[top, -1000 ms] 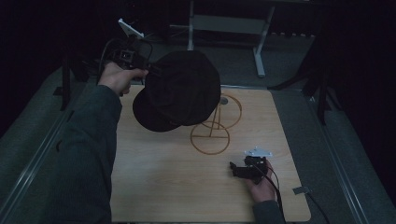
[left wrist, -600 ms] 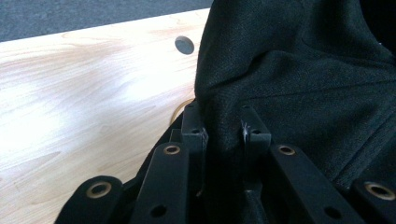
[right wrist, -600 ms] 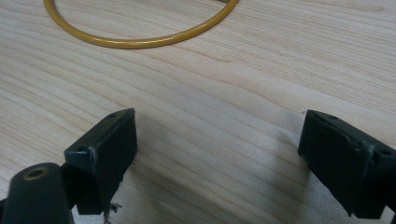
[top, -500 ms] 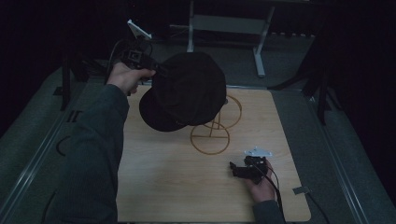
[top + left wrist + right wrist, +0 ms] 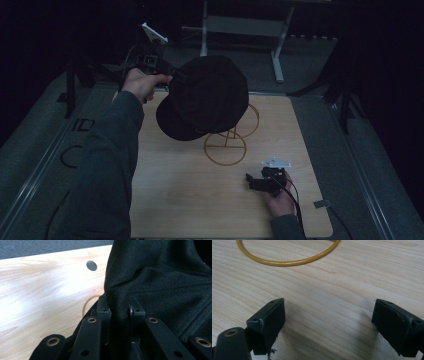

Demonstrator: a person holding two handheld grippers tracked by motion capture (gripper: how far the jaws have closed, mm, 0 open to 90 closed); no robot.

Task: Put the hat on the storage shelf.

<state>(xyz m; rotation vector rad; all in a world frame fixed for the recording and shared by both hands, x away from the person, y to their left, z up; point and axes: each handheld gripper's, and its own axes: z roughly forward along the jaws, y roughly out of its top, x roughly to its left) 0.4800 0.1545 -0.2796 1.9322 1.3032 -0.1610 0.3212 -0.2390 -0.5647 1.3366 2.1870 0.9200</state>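
A black cap [image 5: 206, 97] hangs in the air above the wooden table [image 5: 170, 190], held by its edge in my left gripper [image 5: 172, 76]. In the left gripper view the jaws pinch a fold of the cap's black fabric [image 5: 160, 282] at my left gripper [image 5: 120, 310]. Under the cap stands a gold wire stand [image 5: 226, 147] made of rings. My right gripper [image 5: 250, 182] rests low on the table near the front right, open, with bare wood between its jaws [image 5: 328, 315]. The stand's gold ring [image 5: 287, 262] lies just ahead of it.
A round hole [image 5: 91, 265] is cut in the tabletop near its far edge. Dark carpet surrounds the table. A grey metal frame [image 5: 240, 30] stands behind it. A small metal tab [image 5: 322, 203] lies off the table's front right corner.
My left gripper has carried the cap further right and away from the person, so the cap now hangs more squarely over the wire stand. The right gripper has stayed put.
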